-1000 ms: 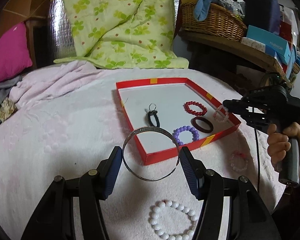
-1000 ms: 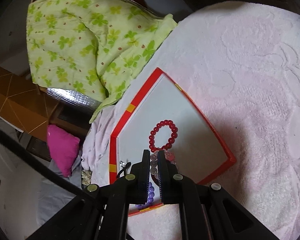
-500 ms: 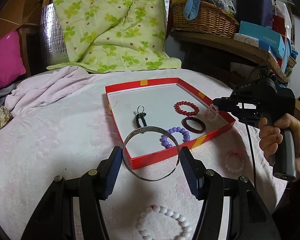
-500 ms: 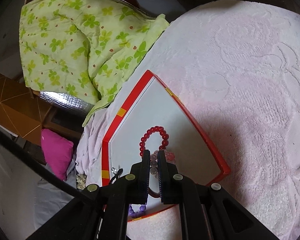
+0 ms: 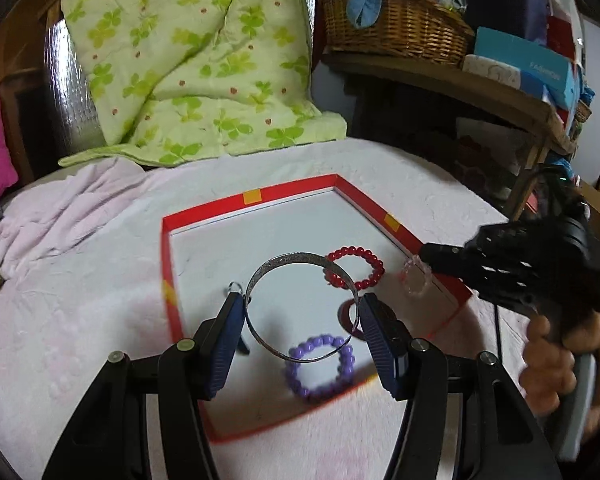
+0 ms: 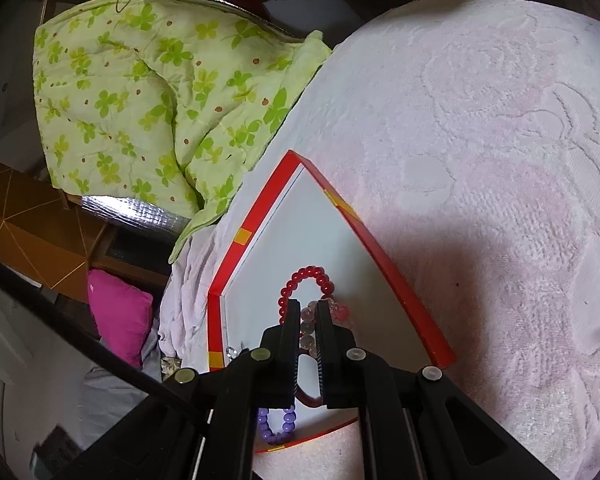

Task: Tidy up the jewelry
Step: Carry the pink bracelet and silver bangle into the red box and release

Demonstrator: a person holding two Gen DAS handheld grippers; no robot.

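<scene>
Your left gripper (image 5: 302, 316) clamps a silver bangle (image 5: 302, 307) over the red tray (image 5: 292, 194), above the purple (image 5: 320, 366) and red (image 5: 356, 267) bracelets. Your right gripper (image 5: 422, 262) pinches a clear bracelet (image 5: 416, 280) at the tray's right rim.

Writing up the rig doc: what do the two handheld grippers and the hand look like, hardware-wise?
Left gripper: black linkage arms with silver pivot bolts, and ribbed dark-blue pads. Right gripper: the same black frame and bolts, with dark ribbed fingers. From the left wrist view, its body is black with a perforated side and a grey handle, a thin black cable hanging beneath. Bare hand, no sleeve visible.
</scene>
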